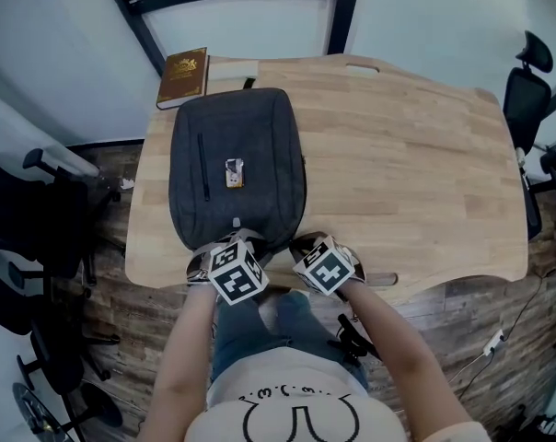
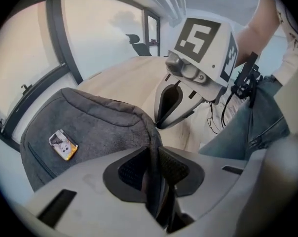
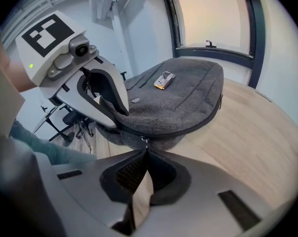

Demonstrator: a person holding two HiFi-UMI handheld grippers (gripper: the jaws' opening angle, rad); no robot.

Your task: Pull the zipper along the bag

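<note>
The grey backpack (image 1: 237,168) lies flat on the wooden table (image 1: 416,155), its long axis running straight away from the person, and both tongs meet it at its near end. The left gripper (image 2: 153,168) is closed on a fold of the backpack's fabric at the near rim, the cloth standing between its pads, so it serves as the anchor. The right gripper (image 3: 144,163), just right of it along the same rim, has its jaws fully together. The small metal zipper pull (image 3: 145,142) hangs from the backpack's near edge straight into their tips, so it looks pinched there. From the pull, the dark zipper track (image 3: 191,124) curves off along the backpack's rim, round the near corner and up its right side toward the far end. That is the relation the next move likely turns on. The track leads away from the right gripper's jaws and to the right of the pull, so the hand already on the pull is also the nearer one to the run ahead. The pull should follow the curve of the rim while the left hand keeps the fabric taut. A small card-like tag (image 1: 233,173) sits on the backpack's top face, and a brown book (image 1: 183,76) lies just beyond its far left corner.
</note>
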